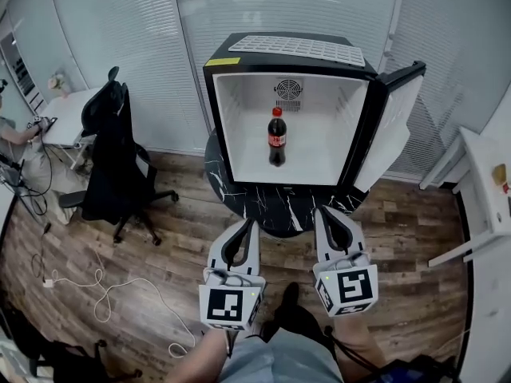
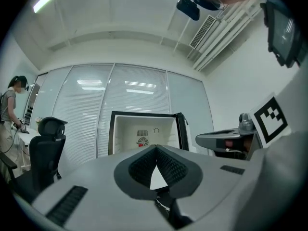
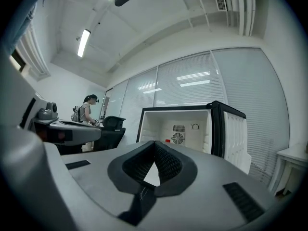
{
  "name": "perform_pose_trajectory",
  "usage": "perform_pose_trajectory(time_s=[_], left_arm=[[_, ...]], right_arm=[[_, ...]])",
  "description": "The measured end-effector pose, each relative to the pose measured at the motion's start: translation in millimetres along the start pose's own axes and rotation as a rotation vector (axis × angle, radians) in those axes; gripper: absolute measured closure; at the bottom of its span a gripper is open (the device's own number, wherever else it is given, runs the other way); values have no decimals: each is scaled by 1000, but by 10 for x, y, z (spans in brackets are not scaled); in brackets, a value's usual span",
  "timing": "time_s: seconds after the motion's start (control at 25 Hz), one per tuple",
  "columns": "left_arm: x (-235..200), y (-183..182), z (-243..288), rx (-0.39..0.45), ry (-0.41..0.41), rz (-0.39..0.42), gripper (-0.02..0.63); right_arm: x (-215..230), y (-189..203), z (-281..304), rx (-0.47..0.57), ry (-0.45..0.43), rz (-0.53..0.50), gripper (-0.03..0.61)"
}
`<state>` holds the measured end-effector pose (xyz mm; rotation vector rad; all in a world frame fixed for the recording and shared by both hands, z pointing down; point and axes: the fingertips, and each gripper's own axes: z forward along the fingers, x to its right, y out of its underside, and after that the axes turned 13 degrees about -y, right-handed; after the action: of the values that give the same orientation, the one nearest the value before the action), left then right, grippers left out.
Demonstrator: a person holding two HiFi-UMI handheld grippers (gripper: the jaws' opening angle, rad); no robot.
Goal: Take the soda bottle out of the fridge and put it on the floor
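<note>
Wood floor (image 1: 160, 238) underfoot, office chair (image 1: 112, 158) at ten o'clock, my left gripper (image 1: 246, 224) pinched together on nothing, soda bottle (image 1: 277, 138) upright at twelve inside the fridge (image 1: 231, 122), right gripper (image 1: 326, 213) likewise closed and empty, door (image 1: 395, 126) swung wide at two for reaching in.

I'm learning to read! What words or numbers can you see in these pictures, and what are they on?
No words here can be read.
On the soda bottle, the red label: too small and blurred to read.
On the fridge, the yellow sticker: too small to read.
</note>
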<state>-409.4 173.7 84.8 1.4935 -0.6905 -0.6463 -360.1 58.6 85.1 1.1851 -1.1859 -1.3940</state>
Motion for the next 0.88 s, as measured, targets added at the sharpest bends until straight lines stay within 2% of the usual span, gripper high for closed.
perform_pose_trajectory(time_s=[0.12,0.36,0.64,0.88], left_arm=[[-5,106,195,-31,8,-2,601],[-59,243,841,-38,12,5,603],[-90,294,1706,-23,-14,2,601],[-191,362,2345,-47,-63,28,601]], right_arm=[[133,83,132,-16,8,14,565],[548,237,632,-24,11,29,565],[1089,368,1357,-45,-33,49,565],[1444,379,1966,-39,-99,55,565]])
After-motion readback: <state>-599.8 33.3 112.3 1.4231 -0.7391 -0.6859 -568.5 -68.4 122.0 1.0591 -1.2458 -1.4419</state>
